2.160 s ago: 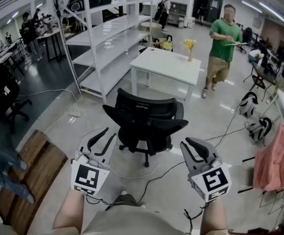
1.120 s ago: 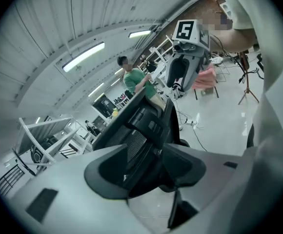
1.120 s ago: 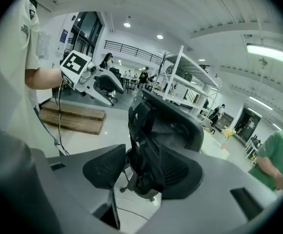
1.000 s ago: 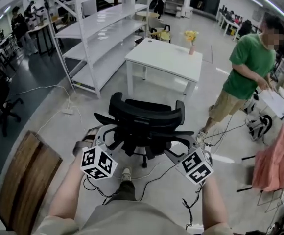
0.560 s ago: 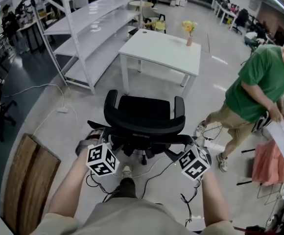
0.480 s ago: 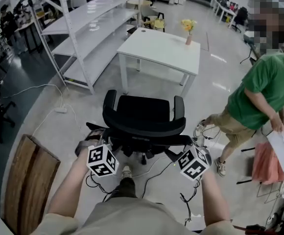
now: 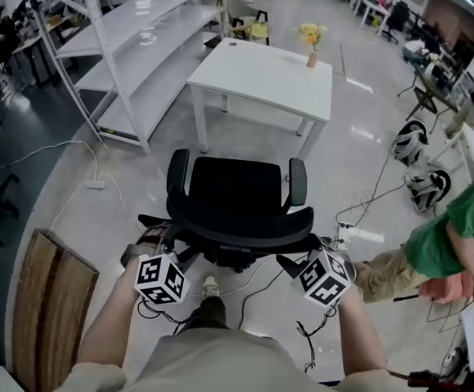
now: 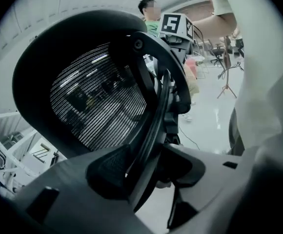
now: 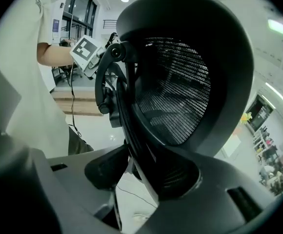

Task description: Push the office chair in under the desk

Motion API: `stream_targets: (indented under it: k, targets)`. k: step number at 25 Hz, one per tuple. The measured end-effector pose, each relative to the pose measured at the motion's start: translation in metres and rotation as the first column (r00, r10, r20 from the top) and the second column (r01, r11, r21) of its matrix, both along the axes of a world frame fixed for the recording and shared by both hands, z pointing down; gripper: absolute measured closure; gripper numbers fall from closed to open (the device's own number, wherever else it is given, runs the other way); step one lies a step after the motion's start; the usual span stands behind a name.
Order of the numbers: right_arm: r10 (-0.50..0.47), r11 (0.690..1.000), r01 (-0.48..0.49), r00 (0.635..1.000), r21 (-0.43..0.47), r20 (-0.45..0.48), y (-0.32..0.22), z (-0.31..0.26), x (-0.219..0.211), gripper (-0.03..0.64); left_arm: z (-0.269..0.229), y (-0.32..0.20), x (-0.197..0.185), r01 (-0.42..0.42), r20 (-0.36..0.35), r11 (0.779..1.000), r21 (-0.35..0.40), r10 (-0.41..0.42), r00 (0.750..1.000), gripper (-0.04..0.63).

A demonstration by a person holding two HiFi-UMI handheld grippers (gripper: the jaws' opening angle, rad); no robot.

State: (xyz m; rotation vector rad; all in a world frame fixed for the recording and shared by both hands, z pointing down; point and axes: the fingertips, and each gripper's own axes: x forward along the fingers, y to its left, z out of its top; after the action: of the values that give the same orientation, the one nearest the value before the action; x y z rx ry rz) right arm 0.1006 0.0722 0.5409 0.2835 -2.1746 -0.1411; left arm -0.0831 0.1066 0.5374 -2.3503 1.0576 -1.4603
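Observation:
A black mesh office chair (image 7: pixel 235 188) stands on the floor, its seat facing the white desk (image 7: pixel 261 76) a short way beyond it. My left gripper (image 7: pixel 174 242) is at the left edge of the backrest (image 8: pixel 97 106). My right gripper (image 7: pixel 296 257) is at the right edge of the backrest (image 9: pixel 175 96). In the left gripper view the backrest rim runs between the jaws of the left gripper (image 8: pixel 149 167), which are closing, with a sliver of light beside one pad. The right gripper (image 9: pixel 141 167) also has the rim between its closing jaws.
A white shelving rack (image 7: pixel 114 47) stands left of the desk. A vase of yellow flowers (image 7: pixel 310 43) sits on the desk. A wooden board (image 7: pixel 41 300) lies at my left. Cables and a power strip (image 7: pixel 359 235) trail over the floor. A person in green (image 7: pixel 458 231) bends at the right.
I have come up behind the chair and both grippers have moved onto the backrest edges. Chair and desk look nearer. The person in green has moved to the right edge and bent down.

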Motion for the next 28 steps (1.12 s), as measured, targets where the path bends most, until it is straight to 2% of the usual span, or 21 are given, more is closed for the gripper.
stream_targets:
  k: [8, 16, 28]
  targets:
    - [0.053, 0.998, -0.054, 0.998, 0.039, 0.015, -0.03, 0.002, -0.013, 0.428, 0.002, -0.036, -0.012, -0.016, -0.011, 1.0, 0.004, 0.016, 1.0, 0.374]
    - [0.08, 0.997, -0.08, 0.997, 0.014, 0.013, -0.072, 0.002, -0.031, 0.43, 0.001, -0.085, -0.033, -0.053, -0.019, 0.998, -0.015, 0.053, 0.998, 0.374]
    - [0.14, 0.99, -0.141, 0.99, 0.024, 0.021, -0.138, 0.002, -0.053, 0.426, 0.0, -0.162, -0.056, -0.131, -0.025, 0.991, -0.025, 0.131, 0.991, 0.376]
